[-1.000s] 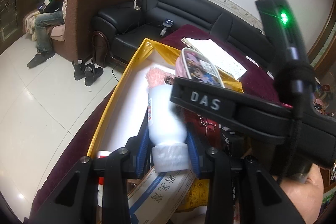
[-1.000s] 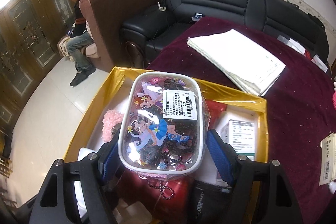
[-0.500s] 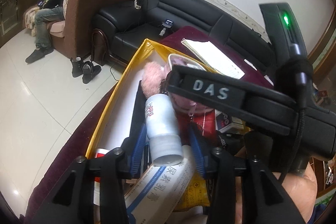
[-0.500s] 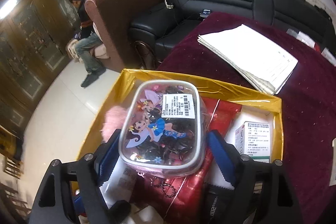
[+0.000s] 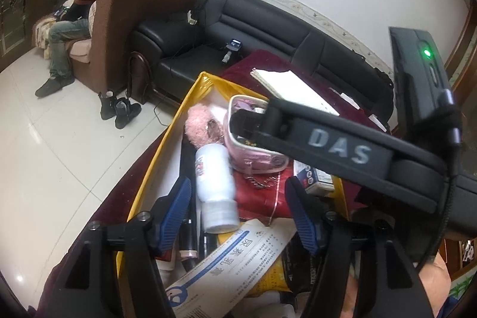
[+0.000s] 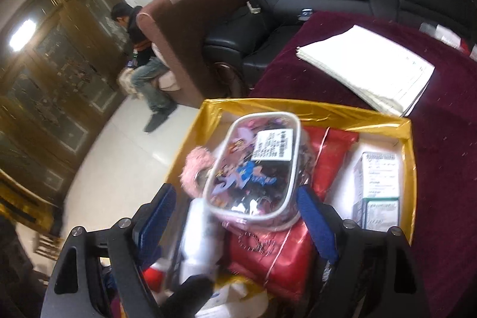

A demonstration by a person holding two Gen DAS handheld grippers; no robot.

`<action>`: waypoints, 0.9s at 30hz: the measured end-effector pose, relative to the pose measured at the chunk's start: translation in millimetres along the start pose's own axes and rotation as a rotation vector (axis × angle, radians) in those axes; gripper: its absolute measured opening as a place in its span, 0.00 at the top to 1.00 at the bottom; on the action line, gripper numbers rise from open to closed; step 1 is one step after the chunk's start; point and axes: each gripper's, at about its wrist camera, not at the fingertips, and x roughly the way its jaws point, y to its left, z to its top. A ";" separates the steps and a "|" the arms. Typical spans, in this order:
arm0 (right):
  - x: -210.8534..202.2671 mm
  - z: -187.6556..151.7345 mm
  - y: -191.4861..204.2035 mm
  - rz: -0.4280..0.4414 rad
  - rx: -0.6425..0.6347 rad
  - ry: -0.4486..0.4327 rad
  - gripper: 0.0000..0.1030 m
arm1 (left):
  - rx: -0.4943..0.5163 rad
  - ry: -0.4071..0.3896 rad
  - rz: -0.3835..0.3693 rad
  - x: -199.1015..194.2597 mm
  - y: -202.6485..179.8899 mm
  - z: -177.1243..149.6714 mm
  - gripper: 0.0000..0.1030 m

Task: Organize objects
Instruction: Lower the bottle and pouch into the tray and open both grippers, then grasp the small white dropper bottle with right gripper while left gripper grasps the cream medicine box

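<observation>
White bottle: the white bottle [image 5: 215, 180] lies on its side in the gold box [image 5: 190, 97], cap toward you, between a dark strip and the red packet [image 5: 262, 192]. It sits between your left jaws but neither blue pad touches it.
Clear pouch: the clear cartoon pouch [image 6: 256, 166] rests on the red packet in the far half of the box, the pink fluffy thing [image 6: 195, 172] just beside it. In the right wrist view it lies between your right jaws; no pad presses on it.
Left gripper: your left gripper [image 5: 238, 210] is opening, bottle free between the pads.
Right gripper: your right gripper [image 6: 235, 216] stands wide apart, holding nothing.
Step in hand: you are releasing both items into the box, I judge; the placing looks done.
Next move: draw both grippers back and up without catching the bottle's cap or the pouch's chain, then go for whatever remains on the maroon desk [image 6: 447, 169].
Change from earlier: a second ago your left pads clamped the bottle; now they are off it and it lies lower in the box. The pouch, then raised between the right pads, now sits tilted on the red packet.
</observation>
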 end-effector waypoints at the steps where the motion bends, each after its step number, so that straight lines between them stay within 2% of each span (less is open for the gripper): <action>1: -5.1 -1.6 -2.5 -0.001 0.007 -0.013 0.15 | 0.005 -0.005 -0.003 -1.1 -1.5 0.1 0.35; 7: -42.8 -22.0 -28.1 0.002 0.073 -0.083 0.15 | 0.078 -0.053 -0.010 -10.0 -18.0 -3.3 0.28; 11: -69.3 -42.8 -49.3 0.009 0.132 -0.122 0.15 | 0.151 -0.082 -0.009 -14.1 -34.4 -7.2 0.19; 19: -143.8 -83.2 -101.7 0.012 0.207 -0.212 0.14 | 0.209 -0.112 -0.040 -18.3 -48.7 -11.9 0.16; 22: -175.8 -98.5 -134.2 -0.045 0.217 -0.240 0.14 | 0.223 -0.129 -0.051 -21.8 -53.4 -14.8 0.15; 27: -232.1 -114.8 -227.6 -0.217 0.343 -0.317 0.14 | 0.260 -0.171 -0.076 -30.0 -65.3 -20.0 0.14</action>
